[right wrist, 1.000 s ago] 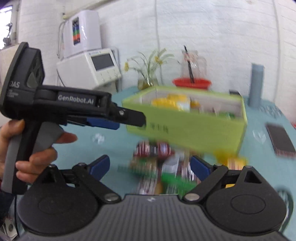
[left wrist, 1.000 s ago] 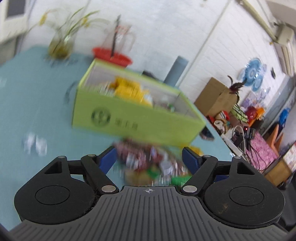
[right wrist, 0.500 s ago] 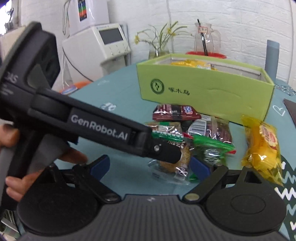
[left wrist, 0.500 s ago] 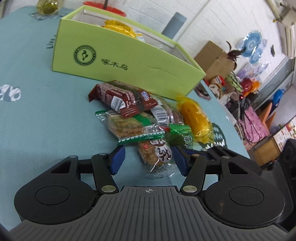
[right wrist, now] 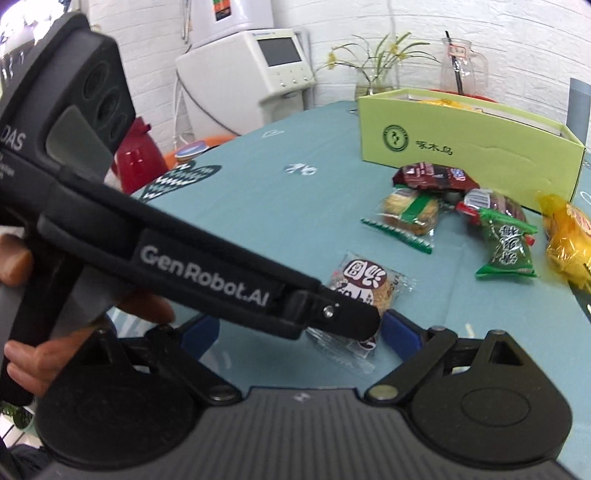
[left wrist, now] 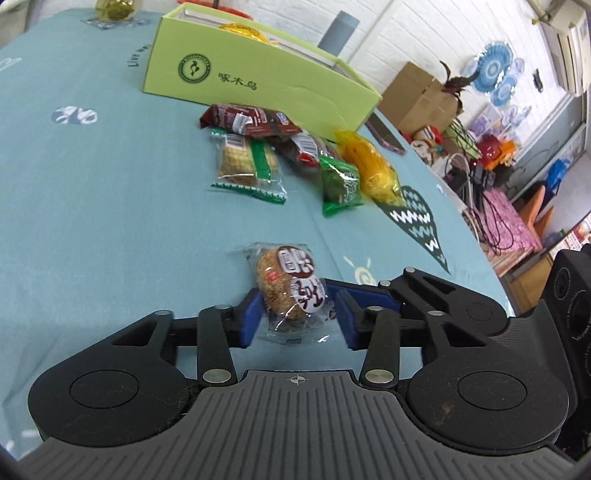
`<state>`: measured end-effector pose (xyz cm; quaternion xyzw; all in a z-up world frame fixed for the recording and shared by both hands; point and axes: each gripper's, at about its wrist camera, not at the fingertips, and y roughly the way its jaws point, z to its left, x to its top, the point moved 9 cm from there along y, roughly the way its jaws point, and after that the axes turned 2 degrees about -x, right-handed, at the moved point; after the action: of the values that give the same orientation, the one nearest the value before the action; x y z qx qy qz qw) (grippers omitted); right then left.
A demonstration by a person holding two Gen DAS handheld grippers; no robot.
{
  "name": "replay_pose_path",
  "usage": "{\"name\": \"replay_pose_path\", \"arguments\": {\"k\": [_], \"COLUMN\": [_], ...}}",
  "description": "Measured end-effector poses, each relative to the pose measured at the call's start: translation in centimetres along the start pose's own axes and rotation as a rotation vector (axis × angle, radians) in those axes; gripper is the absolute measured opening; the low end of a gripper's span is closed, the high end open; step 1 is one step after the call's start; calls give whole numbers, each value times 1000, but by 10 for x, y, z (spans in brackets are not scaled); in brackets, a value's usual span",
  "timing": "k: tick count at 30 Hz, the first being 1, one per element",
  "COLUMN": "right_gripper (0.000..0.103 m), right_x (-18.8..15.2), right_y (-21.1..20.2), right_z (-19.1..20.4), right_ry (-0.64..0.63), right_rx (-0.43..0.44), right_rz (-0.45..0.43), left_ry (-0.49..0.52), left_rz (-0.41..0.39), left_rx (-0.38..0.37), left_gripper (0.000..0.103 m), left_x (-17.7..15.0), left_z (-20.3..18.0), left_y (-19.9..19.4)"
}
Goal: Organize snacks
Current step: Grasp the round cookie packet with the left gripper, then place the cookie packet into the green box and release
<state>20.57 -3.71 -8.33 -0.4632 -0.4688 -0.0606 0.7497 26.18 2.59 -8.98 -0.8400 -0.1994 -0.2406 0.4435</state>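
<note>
My left gripper (left wrist: 300, 319) is shut on a clear pack holding a round sesame cake (left wrist: 291, 284), low over the teal tablecloth. From the right wrist view, that pack (right wrist: 365, 284) shows under the left gripper's black finger (right wrist: 354, 317). My right gripper (right wrist: 301, 332) stands open just behind it, nothing between its pads. Further off lie a dark red pack (left wrist: 251, 120), a green-striped cracker pack (left wrist: 245, 166), a green pack (left wrist: 340, 182) and a yellow pack (left wrist: 373, 170). Behind them stands the lime-green box (left wrist: 258, 81) with snacks inside.
A phone (left wrist: 386, 138) lies beside the box's right corner. A grey cylinder (left wrist: 338, 35), a flower vase (right wrist: 373, 74) and a glass pitcher (right wrist: 461, 66) stand behind the box. A white machine (right wrist: 251, 74) and red jug (right wrist: 138, 155) stand beyond the table's left edge.
The left jaws closed on the sesame cake pack. Both grippers drew back from the box, and the pack came away from the pile with the left one.
</note>
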Motion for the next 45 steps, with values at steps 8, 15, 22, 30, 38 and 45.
{"name": "replay_pose_path", "arguments": {"k": [8,15,22,30,38,45], "right_gripper": [92,59,65,66,69,89], "right_x": [2,8,80,192,206,203], "right_y": [-1,6,-9,34,122,125], "right_z": [-6,-14,-49,-154,-232,-238], "right_ry": [25,7,-33,-95,-62,-47], "right_rx": [-92,-96,-132,-214,-185,-176], "right_rz": [-38,-24,-157,-195,14,-4], "left_ry": [-64,-69,-15,87,79,32], "left_rz": [-42,-21,-121,-201,-79,-107], "left_rx": [-18,-53,-115,-72,25,-20], "left_gripper": [40,11,10,10,10,34], "left_x": [14,13,93,237,276,283], "left_z": [13,13,-15,-34,1,18], "left_y": [-7,-1,-11,40,140,146]}}
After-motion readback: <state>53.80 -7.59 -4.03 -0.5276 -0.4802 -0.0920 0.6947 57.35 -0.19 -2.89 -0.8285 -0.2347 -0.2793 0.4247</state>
